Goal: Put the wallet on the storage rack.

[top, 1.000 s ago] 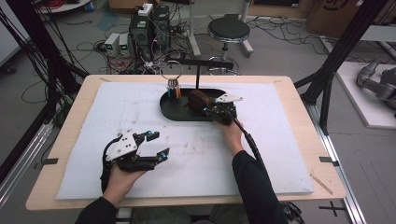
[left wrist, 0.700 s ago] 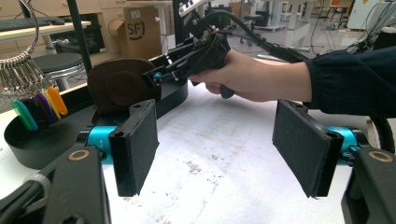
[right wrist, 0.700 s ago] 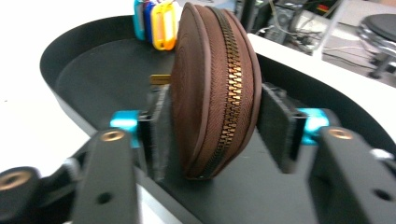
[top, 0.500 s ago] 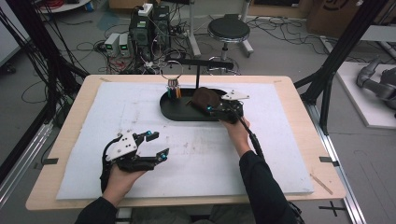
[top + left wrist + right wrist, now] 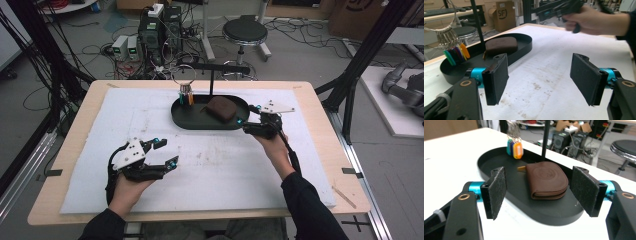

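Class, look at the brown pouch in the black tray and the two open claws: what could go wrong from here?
The right claw, its jaws just opened, hangs at the black tray's rim; a careless move could knock it. The key tags hang from a ring over the tray and could be snagged. The brown pouch looks smooth, so a regrasp might slip.

The black tray (image 5: 182, 120) sits at 12 o'clock on the white mat (image 5: 225, 165). A post (image 5: 211, 82) and hanging key tags (image 5: 186, 95) block its far-left side; the brown pouch (image 5: 221, 108) fills its right half. From 6 o'clock, the approach is open.
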